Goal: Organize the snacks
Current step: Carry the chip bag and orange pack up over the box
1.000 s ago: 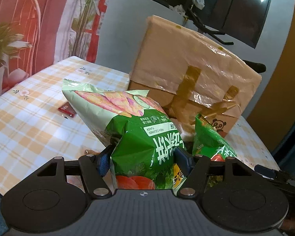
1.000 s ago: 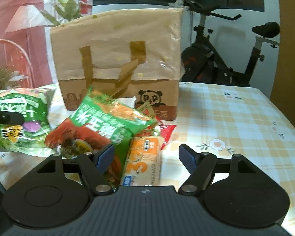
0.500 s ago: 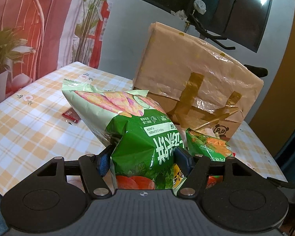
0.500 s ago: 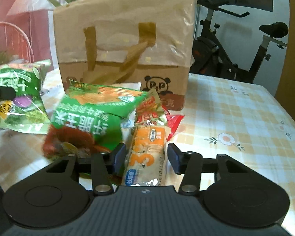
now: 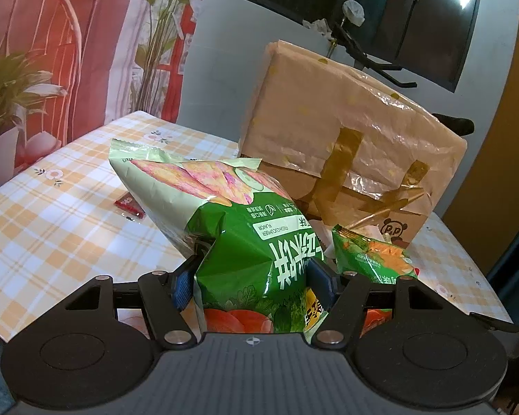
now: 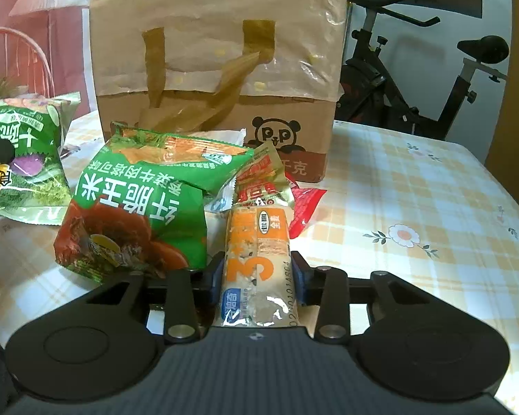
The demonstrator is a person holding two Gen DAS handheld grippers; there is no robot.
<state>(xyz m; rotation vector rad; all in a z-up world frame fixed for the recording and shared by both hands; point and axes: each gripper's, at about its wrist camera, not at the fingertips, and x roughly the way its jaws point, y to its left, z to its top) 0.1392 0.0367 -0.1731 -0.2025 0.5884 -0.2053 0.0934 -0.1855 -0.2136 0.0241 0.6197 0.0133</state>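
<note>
A yellow-and-white checked cloth with small flower prints covers the counter (image 6: 415, 186). Behind it, at the right, stands a black exercise bike (image 6: 391, 79) against a pale wall. At the left, a red printed curtain (image 5: 97, 34) hangs behind a green leafy plant (image 5: 7, 86) in a white pot. Tall green stems (image 5: 155, 27) rise beside the curtain. Dark windows (image 5: 380, 7) fill the upper wall.

Right gripper (image 6: 257, 278): jaws, wide apart a second earlier with the orange snack pack (image 6: 257, 259) lying loose ahead between them, have closed; both pads now press the pack's sides. The gripper has also come lower and nearer, so the brown paper bag (image 6: 218, 52) beyond its fingertips stands closer.
</note>
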